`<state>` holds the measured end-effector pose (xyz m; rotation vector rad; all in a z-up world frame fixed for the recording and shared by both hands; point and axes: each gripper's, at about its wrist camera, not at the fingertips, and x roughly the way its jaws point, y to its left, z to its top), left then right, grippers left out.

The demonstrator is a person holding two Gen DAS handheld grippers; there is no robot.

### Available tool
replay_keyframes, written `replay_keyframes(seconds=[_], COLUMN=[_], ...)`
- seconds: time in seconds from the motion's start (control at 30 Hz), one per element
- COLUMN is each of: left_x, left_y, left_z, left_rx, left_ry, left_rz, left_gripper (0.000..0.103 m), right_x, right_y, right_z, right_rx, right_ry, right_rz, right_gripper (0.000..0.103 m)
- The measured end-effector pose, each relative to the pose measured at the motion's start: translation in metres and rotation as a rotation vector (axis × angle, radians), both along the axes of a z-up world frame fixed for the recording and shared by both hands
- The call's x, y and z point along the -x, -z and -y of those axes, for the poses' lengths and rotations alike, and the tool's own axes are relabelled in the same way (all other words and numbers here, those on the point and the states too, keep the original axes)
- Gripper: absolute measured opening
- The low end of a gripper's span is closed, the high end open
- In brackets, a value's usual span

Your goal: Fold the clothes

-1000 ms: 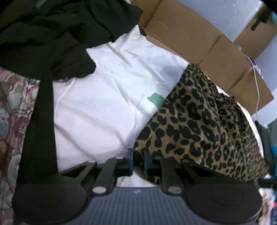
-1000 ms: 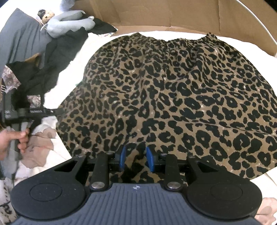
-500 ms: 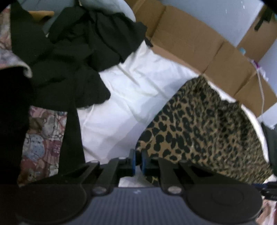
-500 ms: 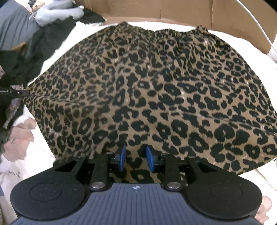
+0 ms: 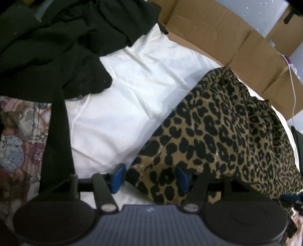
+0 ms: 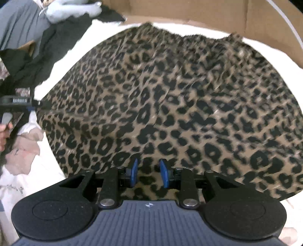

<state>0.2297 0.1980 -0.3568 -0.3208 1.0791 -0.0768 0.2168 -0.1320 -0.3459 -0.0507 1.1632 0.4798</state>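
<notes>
A leopard-print skirt lies spread over the white sheet. In the left wrist view its near corner sits between the blue pads of my left gripper. The jaws are opening and the pads stand clear of the cloth. My right gripper is closed on the skirt's near hem, with fabric bunched between its pads. In the right wrist view the left gripper shows at the skirt's left corner, with a person's hand on its handle.
A heap of black clothes lies at the far left, one black strip trailing toward me over a patterned blanket. Cardboard panels wall the far side. A white cable hangs at the right. A grey stuffed toy sits far left.
My left gripper, earlier clamped on the skirt's corner, has spread its jaws. The skirt was drawn taut between both grippers and now lies slacker. The right gripper's hold is unchanged.
</notes>
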Motion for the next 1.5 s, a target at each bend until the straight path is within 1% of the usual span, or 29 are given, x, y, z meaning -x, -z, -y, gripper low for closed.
replay_keyframes(seconds=[0.03,0.1,0.17,0.23,0.3,0.4,0.47,0.63,0.7,0.73,0.83,0.9,0.97,1.03,1.17,1.23,1.33,1.37,1.4,1.47,1.5], left_x=[-0.001,-0.002,-0.001,0.001,0.005,0.013,0.018,0.024,0.023,0.022,0.018,0.014,0.014,0.013,0.014,0.016,0.018,0.019,0.02,0.021,0.021], left_y=[0.0,-0.001,-0.002,-0.007,-0.012,-0.019,-0.024,-0.032,-0.031,-0.03,-0.026,-0.023,-0.022,-0.018,-0.005,0.0,-0.001,-0.001,0.0,0.002,0.002], left_z=[-0.001,-0.003,-0.006,-0.008,-0.009,-0.014,-0.018,-0.025,-0.024,-0.023,-0.022,-0.018,-0.015,-0.013,-0.015,-0.016,-0.015,-0.015,-0.016,-0.018,-0.018], left_rx=[0.005,0.008,-0.001,-0.012,-0.019,-0.003,0.009,0.05,0.069,0.079,0.11,0.066,0.016,0.008,0.026,0.021,0.012,0.016,0.022,0.038,0.051], left_ry=[-0.003,-0.016,-0.043,-0.062,-0.074,-0.081,-0.085,-0.092,-0.086,-0.087,-0.09,-0.077,-0.067,-0.058,-0.071,-0.061,-0.06,-0.068,-0.072,-0.075,-0.075], left_rz=[-0.008,-0.028,-0.049,-0.053,-0.048,-0.049,-0.042,-0.01,0.007,0.016,0.052,0.064,0.094,0.098,0.073,0.074,0.07,0.066,0.062,0.055,0.051], left_gripper=[0.062,0.057,0.047,0.043,0.043,0.043,0.043,0.043,0.043,0.043,0.043,0.043,0.041,0.041,0.04,0.04,0.034,0.03,0.027,0.011,0.009], right_x=[0.002,0.008,0.013,0.016,0.019,0.024,0.029,0.027,0.029,0.03,0.033,0.034,0.035,0.033,0.029,0.026,0.024,0.023,0.023,0.025,0.026], right_y=[0.004,0.01,0.008,0.004,-0.002,-0.014,-0.022,-0.04,-0.042,-0.042,-0.038,-0.036,-0.035,-0.035,-0.037,-0.039,-0.038,-0.037,-0.036,-0.033,-0.032], right_z=[-0.002,-0.003,0.001,0.005,0.009,0.014,0.02,0.035,0.039,0.04,0.045,0.048,0.05,0.055,0.057,0.058,0.059,0.059,0.059,0.059,0.059], right_rx=[0.02,0.071,0.085,0.093,0.1,0.099,0.072,0.029,-0.011,-0.011,-0.021,-0.022,-0.024,-0.02,-0.017,-0.026,-0.018,-0.014,-0.01,0.011,0.022], right_ry=[-0.01,-0.022,-0.03,-0.031,-0.037,-0.059,-0.08,-0.057,-0.059,-0.055,-0.029,-0.011,0.007,0.063,0.091,0.102,0.131,0.145,0.15,0.149,0.148], right_rz=[-0.011,-0.042,-0.053,-0.061,-0.064,-0.052,-0.05,-0.005,0.025,0.032,0.022,0.018,0.014,0.022,0.058,0.068,0.075,0.071,0.067,0.068,0.07], right_gripper=[0.03,0.03,0.03,0.031,0.031,0.031,0.031,0.031,0.036,0.038,0.038,0.038,0.038,0.038,0.038,0.038,0.038,0.039,0.039,0.039,0.039])
